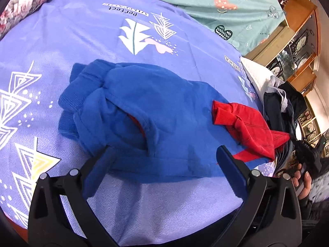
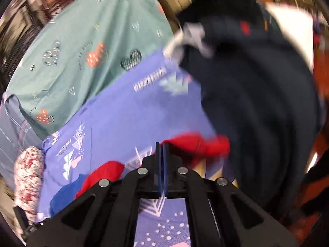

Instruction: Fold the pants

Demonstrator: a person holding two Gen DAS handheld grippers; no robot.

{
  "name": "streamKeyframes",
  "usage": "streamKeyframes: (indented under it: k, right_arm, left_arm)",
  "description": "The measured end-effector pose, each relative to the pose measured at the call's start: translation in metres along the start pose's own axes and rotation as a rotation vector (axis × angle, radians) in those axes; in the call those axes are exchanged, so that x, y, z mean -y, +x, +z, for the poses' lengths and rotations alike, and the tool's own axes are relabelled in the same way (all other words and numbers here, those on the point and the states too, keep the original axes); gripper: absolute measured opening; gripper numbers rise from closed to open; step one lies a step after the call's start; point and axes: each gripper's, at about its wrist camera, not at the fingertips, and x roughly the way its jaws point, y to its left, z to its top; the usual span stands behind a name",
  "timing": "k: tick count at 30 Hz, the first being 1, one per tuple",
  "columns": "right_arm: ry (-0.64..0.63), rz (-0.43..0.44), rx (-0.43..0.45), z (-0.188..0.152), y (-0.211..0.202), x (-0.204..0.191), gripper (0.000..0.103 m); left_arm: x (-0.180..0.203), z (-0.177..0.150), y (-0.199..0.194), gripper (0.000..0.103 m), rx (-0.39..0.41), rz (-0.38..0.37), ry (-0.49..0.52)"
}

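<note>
The blue pants (image 1: 135,111) lie crumpled in a heap on the purple bedsheet (image 1: 61,47), their long axis running roughly across the left wrist view, ribbed cuffs bunched at the left end. A red garment (image 1: 244,127) touches their right end and trails toward a dark pile of clothes (image 1: 287,105) at the bed's edge.

The left gripper (image 1: 162,156) hangs tilted down over the near edge of the pants, its fingers spread wide with nothing between them. A hand (image 1: 304,183) shows at the right of that view. The right gripper (image 2: 161,146) points down at the sheet beside the red cloth, its fingers pressed together and, as far as the blur allows, empty.

The sheet's print reads "Perfect", upside down. A teal sheet (image 1: 226,2) beyond carries small writing I cannot make out.
</note>
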Motion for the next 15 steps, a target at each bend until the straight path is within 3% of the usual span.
streamKeyframes:
  k: [3,5,7,8,9,13,15]
  right_arm:
    - [0.121,-0.006,-0.229,-0.021,0.042,0.025,0.001]
    - [0.212,0.061,-0.307,-0.027,0.052,0.04,0.005]
    - [0.277,0.091,-0.329,-0.028,0.053,0.049,0.036]
    - [0.307,0.107,-0.319,-0.027,0.051,0.052,0.06]
    - [0.323,0.122,-0.307,-0.028,0.05,0.052,0.072]
    - [0.406,0.184,-0.359,-0.029,0.071,0.052,0.073]
    - [0.407,0.174,-0.347,-0.022,0.073,0.058,0.073]
  left_arm:
    - [0.002,-0.002,0.002,0.101,0.001,-0.01,0.005]
    - [0.004,-0.003,0.003,0.101,-0.003,-0.007,0.017]
    - [0.005,-0.004,0.003,0.101,-0.007,-0.005,0.022]
    - [0.004,-0.003,0.003,0.101,-0.009,-0.006,0.021]
    - [0.005,-0.003,0.003,0.101,-0.008,-0.008,0.02]
    - [0.005,-0.005,0.004,0.101,-0.009,-0.008,0.018]
    - [0.006,-0.006,0.005,0.101,-0.012,-0.007,0.019]
